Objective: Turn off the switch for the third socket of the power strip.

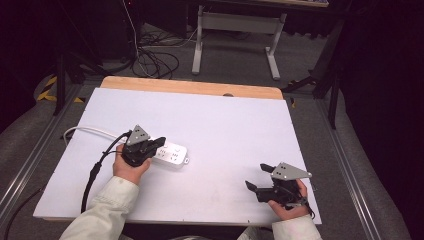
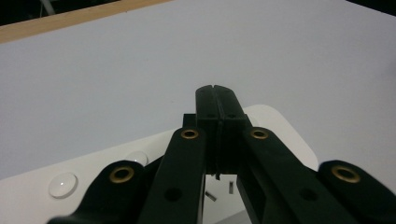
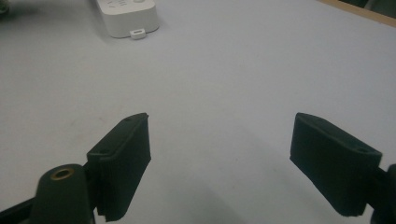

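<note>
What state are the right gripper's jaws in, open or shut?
Open. In the right gripper view the right gripper shows its two jaws wide apart with bare white table between them, holding nothing.

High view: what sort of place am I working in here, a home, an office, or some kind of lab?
Most likely a lab or recording workspace. A white board covers a wooden table with just a white power strip on it, loose cables lie on the grey carpet, and dark curtains surround the area.

A lab: dark curtains [image 1: 380,75], floor cables [image 1: 155,62], white-topped workbench [image 1: 240,125] on aluminium rails [image 1: 350,170]
</note>
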Demonstrator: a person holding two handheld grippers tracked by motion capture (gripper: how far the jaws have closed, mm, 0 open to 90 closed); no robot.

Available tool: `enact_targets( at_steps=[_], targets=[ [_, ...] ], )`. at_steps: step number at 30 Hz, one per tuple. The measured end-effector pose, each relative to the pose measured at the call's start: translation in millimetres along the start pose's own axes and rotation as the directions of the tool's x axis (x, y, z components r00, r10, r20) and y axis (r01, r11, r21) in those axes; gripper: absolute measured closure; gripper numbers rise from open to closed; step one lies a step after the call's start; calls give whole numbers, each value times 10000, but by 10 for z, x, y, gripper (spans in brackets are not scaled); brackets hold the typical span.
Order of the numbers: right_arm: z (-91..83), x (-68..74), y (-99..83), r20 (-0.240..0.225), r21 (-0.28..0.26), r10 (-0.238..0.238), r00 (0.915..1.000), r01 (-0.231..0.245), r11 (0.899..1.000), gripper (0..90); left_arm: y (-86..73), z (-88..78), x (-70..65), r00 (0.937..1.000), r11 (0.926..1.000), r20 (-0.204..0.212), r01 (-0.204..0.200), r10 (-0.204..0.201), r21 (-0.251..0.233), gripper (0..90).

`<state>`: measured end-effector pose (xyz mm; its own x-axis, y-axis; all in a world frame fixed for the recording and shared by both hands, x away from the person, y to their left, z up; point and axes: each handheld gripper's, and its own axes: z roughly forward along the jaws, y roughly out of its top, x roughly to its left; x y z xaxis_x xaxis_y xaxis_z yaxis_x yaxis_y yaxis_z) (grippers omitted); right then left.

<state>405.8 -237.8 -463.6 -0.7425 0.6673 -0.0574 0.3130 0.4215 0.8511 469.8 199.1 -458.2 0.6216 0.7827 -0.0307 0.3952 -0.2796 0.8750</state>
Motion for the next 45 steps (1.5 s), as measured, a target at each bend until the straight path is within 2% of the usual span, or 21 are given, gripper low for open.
enact_targets(
  at_steps=[1,2,4,5,7,15,18,19,21,23,24,27,28,32,38,39,40,43,45],
  targets=[
    [0,0,0,0,0,0,10000,0,10000,205,6,-14,6,10000,10000,-28,-82,82,30,898],
    [1,0,0,-2,4,-4,10000,4,10000,205,9,-21,-10,9999,9999,88,116,-116,-3,897],
    [-1,-1,0,-3,-4,-1,10000,1,10000,205,33,-49,-7,9999,9999,24,-111,111,-59,898],
    [-1,-1,0,-3,-4,-1,10000,1,10000,205,42,-56,-26,9999,9999,142,20,-19,-111,898],
    [-1,-3,-1,-6,-4,-7,10000,7,10000,205,63,-74,-41,9998,9998,97,-161,162,-111,898],
    [-3,-5,-3,-15,-28,-8,10000,8,10000,208,87,-90,-57,9994,9996,261,-240,236,121,890],
    [-1,-5,-2,-19,-22,-13,10000,13,10000,210,112,-123,-74,9990,9999,432,104,-104,0,820],
    [-1,-5,-4,-17,-20,-14,10000,14,10000,209,128,-144,-66,9991,10000,415,77,-76,-25,757],
    [-2,-6,-3,-20,-24,-6,10000,6,10000,210,151,-182,-79,9977,9994,606,325,-316,-140,741],
    [-3,-5,-4,-16,-26,-6,10000,6,10000,209,179,-217,-76,9981,9996,598,187,-175,-199,702],
    [-3,-3,-5,-9,-19,-13,10000,13,10000,209,188,-232,-89,9970,9992,704,323,-306,-229,674],
    [-10,-4,-5,6,-20,-10,10000,10,10000,210,210,-304,-98,9973,9996,723,145,-127,-245,626],
    [-9,-4,-4,0,-18,-1,10000,1,10000,210,216,-329,-101,9971,9995,742,163,-143,-263,580],
    [-8,-3,-2,-1,-31,-17,10000,17,10000,210,238,-451,-101,9968,9987,748,314,-283,-397,517],
    [-12,-3,-1,11,-47,-25,10000,25,10000,210,242,-614,-104,9982,9989,594,127,-100,-453,407],
    [-13,-2,-1,10,-46,-25,10000,25,10000,210,239,-646,-101,9989,9991,464,-63,83,-422,387],
    [-13,-1,0,9,-56,-21,10000,21,10000,210,233,-666,-110,9988,9991,483,-27,46,-411,367],
    [-14,-1,0,4,-58,-23,10000,23,10000,210,216,-745,-109,9990,9986,268,-341,353,-415,312],
    [-14,-2,0,8,-61,-29,10000,29,10000,210,205,-795,-105,9990,9982,291,-337,352,-504,288]
  ],
)
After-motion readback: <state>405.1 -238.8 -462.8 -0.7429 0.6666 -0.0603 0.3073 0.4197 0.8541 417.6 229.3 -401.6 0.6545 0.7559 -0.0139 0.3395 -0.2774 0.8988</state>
